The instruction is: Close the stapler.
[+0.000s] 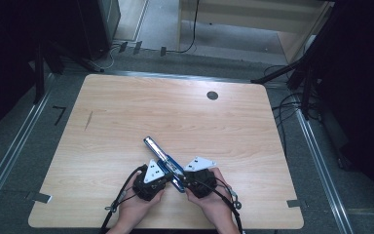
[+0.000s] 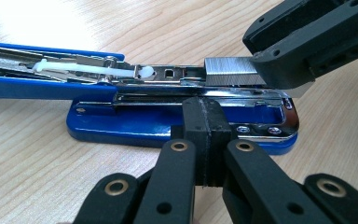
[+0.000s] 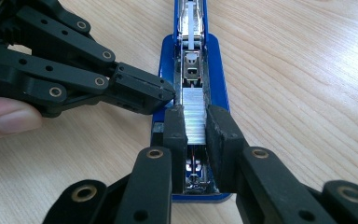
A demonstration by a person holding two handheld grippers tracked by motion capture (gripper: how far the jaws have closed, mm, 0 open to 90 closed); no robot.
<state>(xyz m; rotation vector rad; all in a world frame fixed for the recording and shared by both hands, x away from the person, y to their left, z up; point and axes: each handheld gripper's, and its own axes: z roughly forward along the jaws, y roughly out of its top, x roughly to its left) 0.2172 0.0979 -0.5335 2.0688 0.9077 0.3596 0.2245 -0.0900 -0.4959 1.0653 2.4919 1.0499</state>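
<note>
Right gripper view: low in the frame, the right gripper (image 3: 196, 122) has its fingers clamped on a staple strip (image 3: 195, 116) over the open blue stapler (image 3: 192, 65) on the surface. The left gripper (image 3: 165, 95), fingers together, steadies the base. The strip looks only partly seated; closing remains.

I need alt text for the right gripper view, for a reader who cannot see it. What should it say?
The right gripper holds a strip of silver staples between its two black jaws, over the open magazine of a blue stapler lying on a wooden table. The left gripper, jaws shut, touches the stapler from the left side.
</note>
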